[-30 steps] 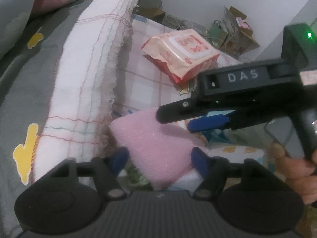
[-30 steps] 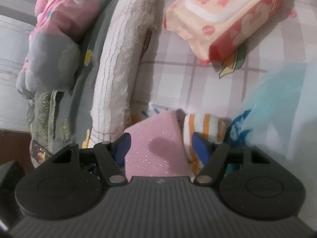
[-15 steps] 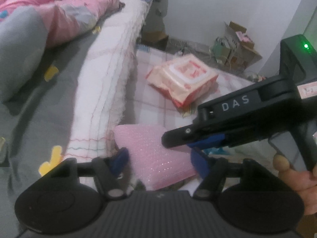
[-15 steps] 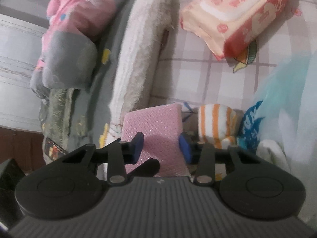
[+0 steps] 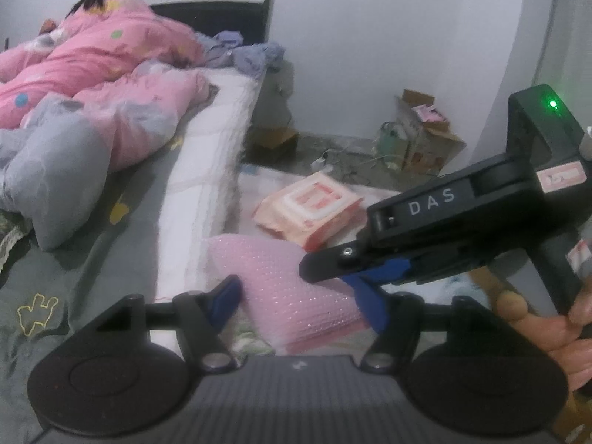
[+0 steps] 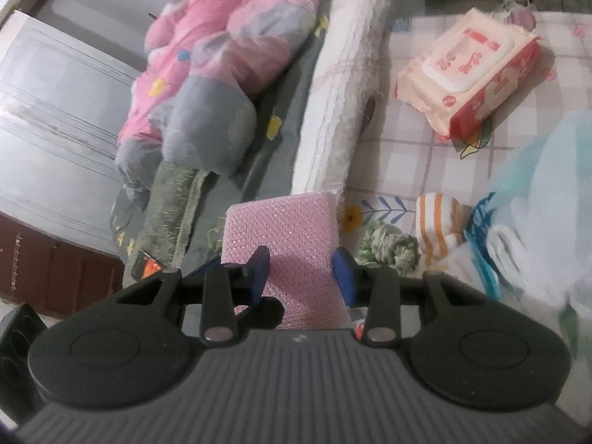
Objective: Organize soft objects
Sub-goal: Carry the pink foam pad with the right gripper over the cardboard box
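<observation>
The bed fills the left side, with a pink quilt on it and a white mattress edge beside the checked mat on the floor. On this mat lie a pack of wipes, a striped sock roll and a green sock ball, and a pale blue bag stands at the right.

You hold the pink sponge pad in the air, above the edge of the bed and the mat, with both tools. Your right claw has just been closing and now pinches the pad between its blue pads. Your left claw has been closing a little; its fingers stand at the two sides of the pad, but I cannot tell if they really press it.

I think the step is to carry the pad to its place. Keep both tools moving together, so the pad does not twist or tear. Do not squeeze harder; it is soft and will deform.

The pad looks flat, square, with a dotted glittering surface, and it bends slightly.
</observation>
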A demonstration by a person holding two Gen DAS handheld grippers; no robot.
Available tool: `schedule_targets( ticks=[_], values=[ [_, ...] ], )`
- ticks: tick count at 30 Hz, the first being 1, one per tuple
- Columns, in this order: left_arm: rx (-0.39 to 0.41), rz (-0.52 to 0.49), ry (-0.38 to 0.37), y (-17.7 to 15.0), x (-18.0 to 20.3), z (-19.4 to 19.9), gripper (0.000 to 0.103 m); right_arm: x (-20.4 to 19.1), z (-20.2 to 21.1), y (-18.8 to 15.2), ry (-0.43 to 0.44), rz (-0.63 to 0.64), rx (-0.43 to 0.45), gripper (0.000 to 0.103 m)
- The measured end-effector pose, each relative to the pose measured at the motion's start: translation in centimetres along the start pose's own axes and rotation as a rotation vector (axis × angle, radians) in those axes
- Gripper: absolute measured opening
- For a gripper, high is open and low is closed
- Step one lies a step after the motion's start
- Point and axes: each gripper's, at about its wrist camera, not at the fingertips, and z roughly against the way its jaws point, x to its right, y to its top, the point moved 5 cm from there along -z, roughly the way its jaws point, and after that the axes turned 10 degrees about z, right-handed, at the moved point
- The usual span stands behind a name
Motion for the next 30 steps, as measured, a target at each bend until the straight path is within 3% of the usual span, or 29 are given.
schedule_targets(
  ticks=[7, 13, 18, 22, 30],
  values=[
    [0.018, -0.081, -0.095, -0.7, 7.0, 2.6, 0.068, 1.1, 7.9, -3.1, -0.020, 0.008, 0.114, 0.037],
    [-0.009, -0.191, -0.215, -2.3, 15.8, 1.6, 0.069, 6.1, 17.0, -6.6, -0.102, -0.041, 0.231, 0.037],
    [-0.095, -0.283, -0.294, -5.0, 23.3, -1.8, 0.069, 12.9, 23.2, -10.1, -0.188, -0.141, 0.289, 0.038],
    [-0.187, -0.343, -0.324, -7.3, 28.2, -6.1, 0.069, 18.7, 25.7, -12.6, -0.250, -0.216, 0.308, 0.038],
    [-0.295, -0.434, -0.256, -10.0, 34.0, -14.9, 0.069, 29.1, 25.8, -13.6, -0.333, -0.294, 0.321, 0.037]
  ],
)
